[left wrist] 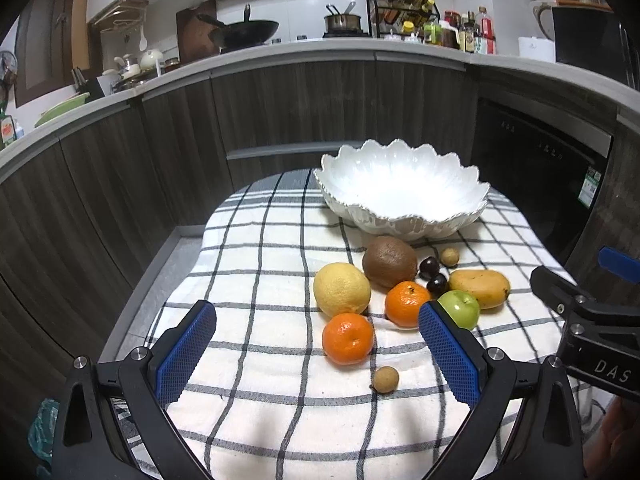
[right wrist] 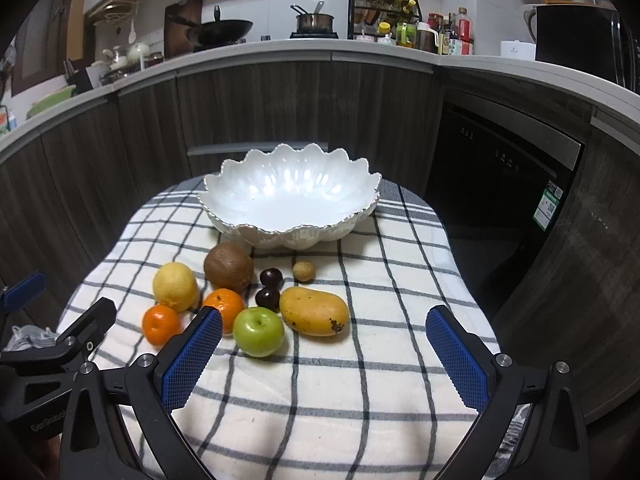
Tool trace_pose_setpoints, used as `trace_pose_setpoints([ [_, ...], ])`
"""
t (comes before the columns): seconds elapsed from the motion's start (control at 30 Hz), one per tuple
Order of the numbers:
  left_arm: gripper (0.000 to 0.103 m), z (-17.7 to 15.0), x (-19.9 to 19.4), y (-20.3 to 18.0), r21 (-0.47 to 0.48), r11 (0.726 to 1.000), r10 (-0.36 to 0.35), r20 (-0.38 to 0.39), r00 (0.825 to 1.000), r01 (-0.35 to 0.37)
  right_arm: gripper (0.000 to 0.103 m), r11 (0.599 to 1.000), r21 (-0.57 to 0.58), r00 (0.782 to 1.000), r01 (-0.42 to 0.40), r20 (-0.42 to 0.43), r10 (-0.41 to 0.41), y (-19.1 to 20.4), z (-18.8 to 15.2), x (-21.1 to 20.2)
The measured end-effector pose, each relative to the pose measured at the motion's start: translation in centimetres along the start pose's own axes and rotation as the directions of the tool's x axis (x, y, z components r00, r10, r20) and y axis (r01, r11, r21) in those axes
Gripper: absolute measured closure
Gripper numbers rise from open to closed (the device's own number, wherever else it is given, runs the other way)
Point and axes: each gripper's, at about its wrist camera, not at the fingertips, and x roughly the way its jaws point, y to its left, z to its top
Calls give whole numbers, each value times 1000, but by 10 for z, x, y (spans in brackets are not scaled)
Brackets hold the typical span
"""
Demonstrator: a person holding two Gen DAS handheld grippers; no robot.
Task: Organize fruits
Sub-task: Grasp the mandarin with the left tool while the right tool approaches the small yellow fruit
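Observation:
A white scalloped bowl stands empty at the far end of a checked cloth. In front of it lie a lemon, a kiwi, two mandarins, a green apple, a mango, two dark plums and two small brown longans. My left gripper is open and empty, just short of the near mandarin. My right gripper is open and empty, near the apple and mango.
Dark wood cabinets curve behind the table, with a dishwasher at right. The counter above holds a wok, a pot and a spice rack. The right gripper's body shows at the left view's right edge.

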Motion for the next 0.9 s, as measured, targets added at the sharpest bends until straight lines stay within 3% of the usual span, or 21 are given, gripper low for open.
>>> trace_pose_setpoints([
  [0.37, 0, -3, 37, -6, 11, 1000, -15, -89, 996, 16, 0, 999, -18, 998, 31, -63, -32, 1, 0, 26],
  [0.9, 35, -16, 87, -19, 52, 997, -36, -227, 973, 49, 3, 999, -14, 988, 41, -149, -43, 1, -5, 67],
])
